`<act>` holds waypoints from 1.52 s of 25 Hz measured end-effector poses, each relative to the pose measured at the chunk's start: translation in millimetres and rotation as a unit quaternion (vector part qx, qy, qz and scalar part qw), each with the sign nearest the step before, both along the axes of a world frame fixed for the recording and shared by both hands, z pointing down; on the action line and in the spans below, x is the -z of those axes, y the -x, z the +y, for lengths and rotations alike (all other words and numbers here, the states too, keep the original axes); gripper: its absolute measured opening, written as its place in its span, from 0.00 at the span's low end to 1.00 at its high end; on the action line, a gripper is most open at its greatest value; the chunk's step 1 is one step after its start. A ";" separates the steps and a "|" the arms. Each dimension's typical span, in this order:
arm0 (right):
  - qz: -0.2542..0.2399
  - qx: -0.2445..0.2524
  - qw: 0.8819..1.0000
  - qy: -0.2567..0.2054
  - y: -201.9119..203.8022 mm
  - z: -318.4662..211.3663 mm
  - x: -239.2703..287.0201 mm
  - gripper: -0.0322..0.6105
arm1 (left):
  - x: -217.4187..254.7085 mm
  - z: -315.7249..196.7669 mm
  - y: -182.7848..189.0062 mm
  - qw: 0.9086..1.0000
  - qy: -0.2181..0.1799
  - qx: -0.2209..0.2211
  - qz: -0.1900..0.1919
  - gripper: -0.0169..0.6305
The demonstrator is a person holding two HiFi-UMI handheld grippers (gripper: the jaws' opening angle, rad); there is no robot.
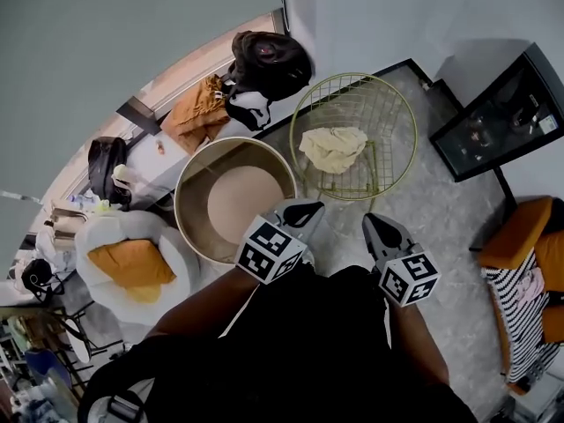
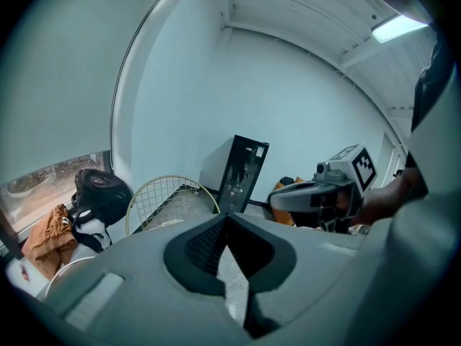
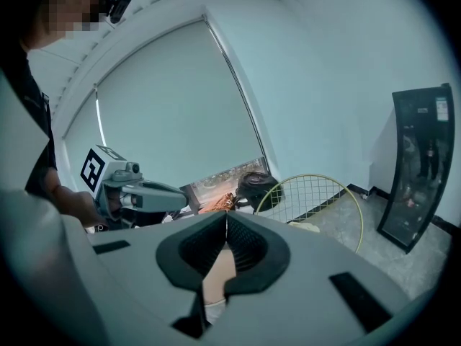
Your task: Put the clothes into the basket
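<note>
Clothes [image 1: 196, 108] lie at upper left; left tool [image 1: 304, 210] and right tool [image 1: 374, 226], clenched empty, should open before reaching.

Count: 2 grippers, left gripper [image 1: 304, 206] and right gripper [image 1: 374, 222]. 1 wire basket [image 1: 412, 139]; 1 cream cloth [image 1: 333, 148] inside. 1 round tub [image 1: 180, 203]. 1 brown garment [image 1: 196, 108]. 1 orange cushion [image 1: 132, 264]. 1 black cabinet [image 1: 502, 117]. 1 striped cloth [image 1: 520, 311]. 1 black bag [image 1: 269, 60]. 1 black backpack [image 1: 106, 161].

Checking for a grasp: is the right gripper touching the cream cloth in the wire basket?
Apart. Head view shows wire basket mesh between right gripper and cream cloth.
</note>
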State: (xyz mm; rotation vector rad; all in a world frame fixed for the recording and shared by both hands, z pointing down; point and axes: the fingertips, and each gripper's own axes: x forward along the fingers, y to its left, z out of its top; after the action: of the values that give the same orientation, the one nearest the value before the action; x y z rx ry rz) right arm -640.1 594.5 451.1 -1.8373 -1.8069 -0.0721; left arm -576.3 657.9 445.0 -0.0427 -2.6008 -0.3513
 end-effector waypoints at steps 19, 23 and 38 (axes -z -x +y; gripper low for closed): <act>-0.031 0.097 0.993 -0.066 92.9 126.1 -69.4 0.08 | -36.4 98.7 19.1 0.988 -0.021 0.146 0.043 0.03; -0.035 0.128 0.986 -0.102 114.3 151.0 -111.4 0.08 | -57.8 120.0 44.8 0.983 -0.019 0.170 0.061 0.03; -0.088 0.198 0.958 -0.190 173.9 219.4 -258.6 0.11 | -158.9 162.3 115.1 0.968 -0.051 0.202 0.143 0.03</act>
State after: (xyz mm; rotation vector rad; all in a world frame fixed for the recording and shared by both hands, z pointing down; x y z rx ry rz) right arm -813.9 813.8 709.7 -1.9168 -1.3814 -0.7038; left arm -691.3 820.2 603.9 -0.5515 -2.2722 -0.5760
